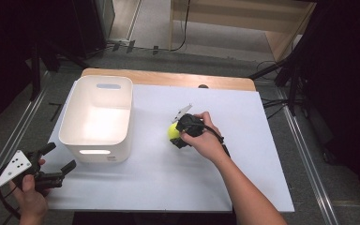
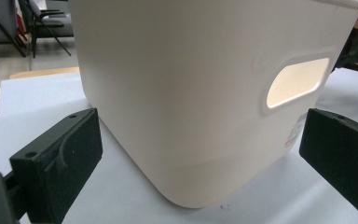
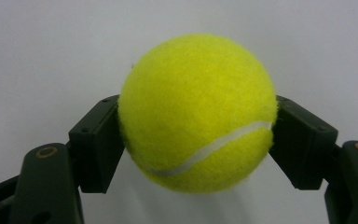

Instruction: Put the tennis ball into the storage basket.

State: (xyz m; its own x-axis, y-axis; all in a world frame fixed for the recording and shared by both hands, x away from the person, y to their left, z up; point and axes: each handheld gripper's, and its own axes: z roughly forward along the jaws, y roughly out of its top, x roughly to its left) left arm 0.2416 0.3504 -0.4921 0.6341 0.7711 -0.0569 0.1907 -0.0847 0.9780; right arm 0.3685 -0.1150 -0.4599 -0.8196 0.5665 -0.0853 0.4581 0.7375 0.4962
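A yellow tennis ball point(image 1: 172, 131) point(image 3: 198, 112) lies near the middle of the white table top point(image 1: 168, 173). My right gripper point(image 1: 180, 137) point(image 3: 196, 140) is shut on the tennis ball, its black pads pressing both sides. A white plastic bin point(image 1: 98, 116) point(image 2: 205, 84) with handle slots stands at the left of the table. My left gripper point(image 1: 61, 159) point(image 2: 200, 154) is held open near the table's front left corner, pointing at the bin's near wall with nothing between its pads.
A wooden strip point(image 1: 168, 78) edges the far side of the table. Metal rails point(image 1: 309, 164) run along both sides on the floor. A wooden cabinet point(image 1: 243, 23) stands beyond the table.
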